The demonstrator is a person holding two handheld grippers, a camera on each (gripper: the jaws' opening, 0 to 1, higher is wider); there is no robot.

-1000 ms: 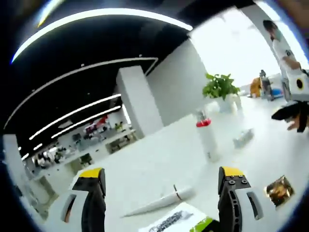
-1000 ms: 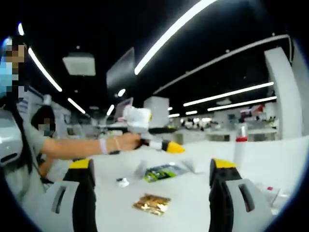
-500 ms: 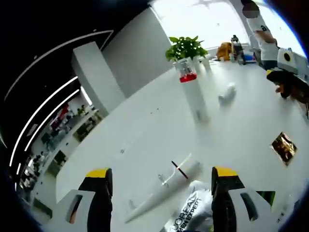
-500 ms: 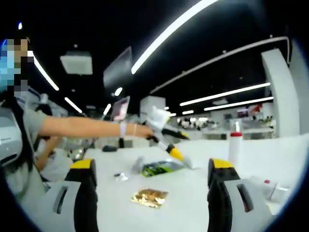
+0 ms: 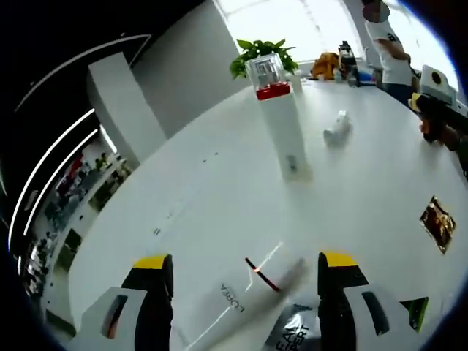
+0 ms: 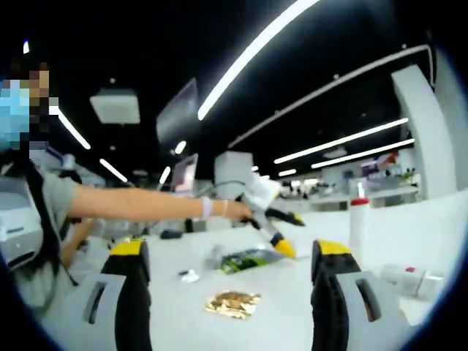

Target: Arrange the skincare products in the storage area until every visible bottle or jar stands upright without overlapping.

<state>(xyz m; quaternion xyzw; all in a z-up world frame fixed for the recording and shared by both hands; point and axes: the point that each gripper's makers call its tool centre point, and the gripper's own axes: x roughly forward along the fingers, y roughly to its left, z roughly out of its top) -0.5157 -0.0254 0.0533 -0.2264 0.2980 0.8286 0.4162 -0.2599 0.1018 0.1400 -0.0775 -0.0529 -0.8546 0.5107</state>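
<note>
Left tongs (image 5: 238,281): open, empty, jaws either side of a white tube (image 5: 241,296) lying flat at the near edge of the tabletop (image 5: 365,183).
Right tongs (image 6: 227,274): open, empty, held above the tabletop.
Tall bottle (image 5: 280,124): upright, red-banded, farther off.
Small bottle (image 5: 336,130): on its side, far right.
Risk: tube slipping or rolling if pinched off-centre; sachet (image 5: 296,333) beside it caught by the right jaw.
Risk: upright bottle toppled by a careless sweep.
</note>
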